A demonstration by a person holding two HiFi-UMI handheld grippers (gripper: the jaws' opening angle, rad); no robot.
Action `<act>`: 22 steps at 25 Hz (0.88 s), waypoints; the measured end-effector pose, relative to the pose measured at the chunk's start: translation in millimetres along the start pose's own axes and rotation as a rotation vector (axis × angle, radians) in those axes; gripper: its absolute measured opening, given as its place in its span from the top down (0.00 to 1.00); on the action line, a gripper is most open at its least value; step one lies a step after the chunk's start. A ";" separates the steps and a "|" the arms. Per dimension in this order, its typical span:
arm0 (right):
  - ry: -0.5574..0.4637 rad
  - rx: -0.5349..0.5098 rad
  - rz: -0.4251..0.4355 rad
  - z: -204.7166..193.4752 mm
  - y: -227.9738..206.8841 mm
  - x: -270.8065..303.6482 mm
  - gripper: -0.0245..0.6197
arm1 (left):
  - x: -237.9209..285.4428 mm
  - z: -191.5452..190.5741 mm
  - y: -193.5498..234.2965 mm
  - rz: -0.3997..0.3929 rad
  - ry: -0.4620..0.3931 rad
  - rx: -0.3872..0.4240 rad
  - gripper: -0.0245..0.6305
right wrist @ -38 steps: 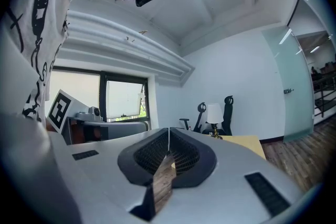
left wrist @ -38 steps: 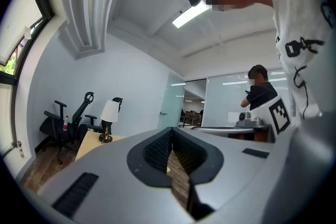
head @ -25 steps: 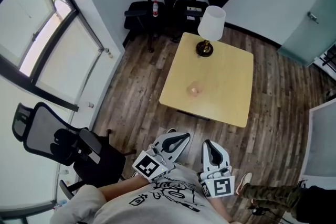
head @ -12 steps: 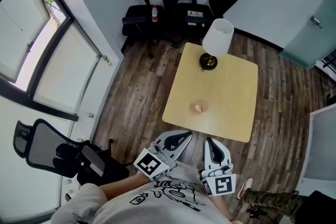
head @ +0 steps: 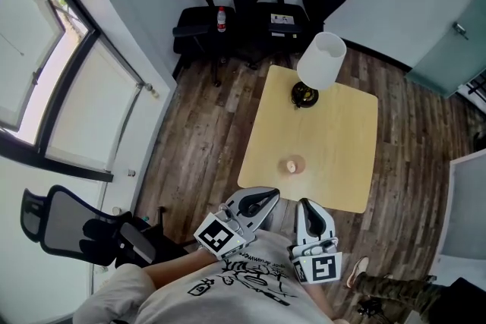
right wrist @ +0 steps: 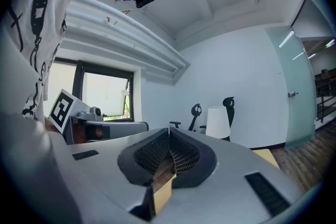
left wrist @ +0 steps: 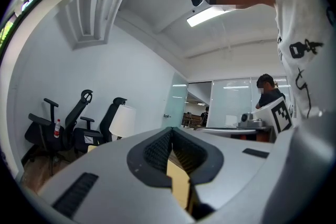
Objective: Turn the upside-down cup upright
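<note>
Upside-down cup (head: pixel 291 165) on desk (head: pixel 338 133), well ahead, midway between left gripper (head: pixel 268 197) and right gripper (head: pixel 304 206). Fingers (left wrist: pixel 155 153) of both pressed together, empty.

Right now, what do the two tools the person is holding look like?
The left tool and right tool are light grey, wedge-shaped shells with black ribbed pads. Each carries a white cube with black square markers. The person wears a white shirt with black print.
</note>
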State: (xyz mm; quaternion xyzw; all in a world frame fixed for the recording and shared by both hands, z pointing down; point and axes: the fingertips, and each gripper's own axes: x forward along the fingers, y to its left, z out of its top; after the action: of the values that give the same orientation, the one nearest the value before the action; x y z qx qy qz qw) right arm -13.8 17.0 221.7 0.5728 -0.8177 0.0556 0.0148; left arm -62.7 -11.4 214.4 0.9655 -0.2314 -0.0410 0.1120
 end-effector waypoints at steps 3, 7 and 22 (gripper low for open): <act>0.006 0.005 -0.010 -3.1 -8.3 2.5 0.92 | 6.0 -5.7 3.8 -0.002 0.016 -0.003 0.95; 0.004 0.010 -0.016 -3.6 -18.3 2.6 0.92 | 12.9 -7.1 2.2 -0.002 0.022 -0.002 0.95; 0.047 -0.010 0.030 -28.8 -56.3 5.6 0.92 | 45.2 -36.0 2.0 0.042 0.056 -0.044 0.95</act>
State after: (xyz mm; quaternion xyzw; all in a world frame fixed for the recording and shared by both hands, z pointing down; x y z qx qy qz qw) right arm 35.9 -4.1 255.0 0.5587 -0.8260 0.0654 0.0361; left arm -18.6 -26.6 248.6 0.9586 -0.2472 -0.0168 0.1406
